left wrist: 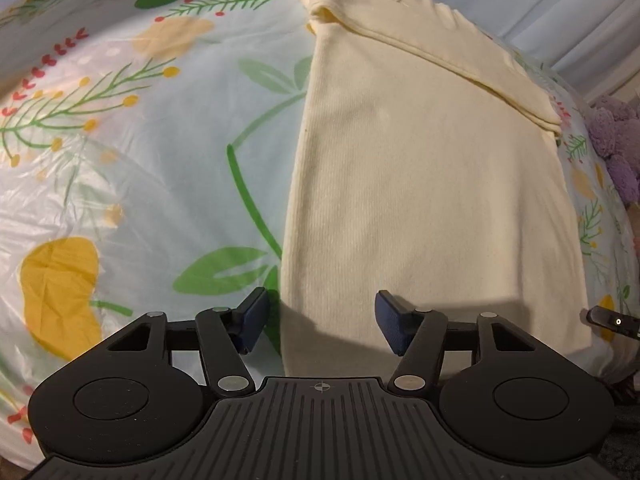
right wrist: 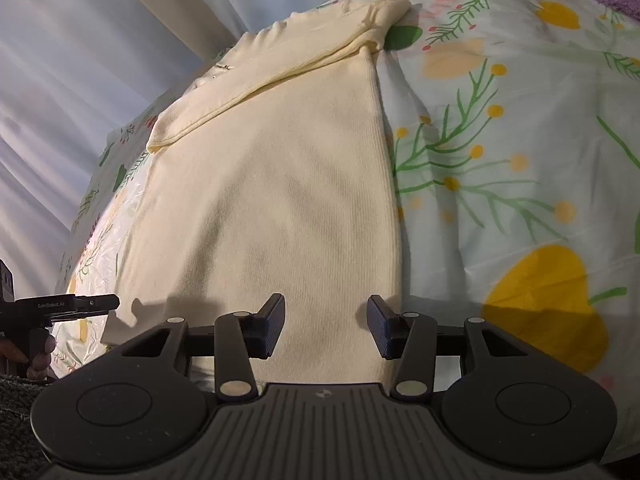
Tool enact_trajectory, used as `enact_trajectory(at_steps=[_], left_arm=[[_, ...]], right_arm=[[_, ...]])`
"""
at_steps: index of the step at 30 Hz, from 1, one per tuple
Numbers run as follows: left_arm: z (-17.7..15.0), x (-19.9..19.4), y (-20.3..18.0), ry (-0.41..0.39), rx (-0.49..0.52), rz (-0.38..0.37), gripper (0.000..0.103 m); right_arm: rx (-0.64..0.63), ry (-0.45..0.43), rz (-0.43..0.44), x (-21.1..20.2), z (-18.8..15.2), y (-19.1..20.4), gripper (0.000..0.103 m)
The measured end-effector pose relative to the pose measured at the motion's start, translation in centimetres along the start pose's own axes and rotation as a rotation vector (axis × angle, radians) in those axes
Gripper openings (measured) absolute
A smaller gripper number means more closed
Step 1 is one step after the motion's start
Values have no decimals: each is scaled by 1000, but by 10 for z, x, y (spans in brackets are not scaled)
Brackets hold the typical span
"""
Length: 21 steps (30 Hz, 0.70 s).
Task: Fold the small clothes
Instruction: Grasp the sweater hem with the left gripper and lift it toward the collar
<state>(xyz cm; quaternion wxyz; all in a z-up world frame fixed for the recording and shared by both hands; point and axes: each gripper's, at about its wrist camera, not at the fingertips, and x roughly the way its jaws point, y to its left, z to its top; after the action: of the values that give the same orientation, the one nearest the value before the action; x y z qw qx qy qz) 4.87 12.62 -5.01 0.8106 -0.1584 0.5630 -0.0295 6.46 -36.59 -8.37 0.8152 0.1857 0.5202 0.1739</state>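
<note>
My left gripper (left wrist: 322, 322) and right gripper (right wrist: 326, 326) hover with fingers apart, gripping nothing, over the near hem of the cream garment (left wrist: 420, 184) on the floral bedsheet (left wrist: 160, 168).

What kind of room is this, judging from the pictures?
Probably a bedroom: the cream garment lies on a floral bedsheet, with pale curtains behind and a purple plush toy beside it.
</note>
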Motion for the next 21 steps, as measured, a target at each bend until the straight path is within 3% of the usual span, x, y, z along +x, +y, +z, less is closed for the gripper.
enact_trajectory(at_steps=[3, 10, 13, 16, 18, 20, 21], left_arm=[[-6, -5, 4, 13, -27, -7, 55], [-12, -4, 14, 59, -123, -119, 38], [-11, 1, 16, 78, -144, -146, 37], [-8, 3, 12, 85, -122, -151, 33], [-8, 6, 11, 97, -103, -145, 23], [-7, 8, 10, 105, -89, -137, 17], [-6, 8, 11, 109, -87, -137, 14]], right_arm=[[20, 15, -4, -3, -6, -7, 37], [76, 23, -19, -8, -9, -21, 37], [122, 43, 24, -4, -11, -28, 37], [126, 44, 41, -1, -11, -28, 37], [125, 41, 42, -1, -10, -28, 37], [114, 43, 36, -1, -10, -28, 30], [109, 50, 38, 1, -10, -28, 21]])
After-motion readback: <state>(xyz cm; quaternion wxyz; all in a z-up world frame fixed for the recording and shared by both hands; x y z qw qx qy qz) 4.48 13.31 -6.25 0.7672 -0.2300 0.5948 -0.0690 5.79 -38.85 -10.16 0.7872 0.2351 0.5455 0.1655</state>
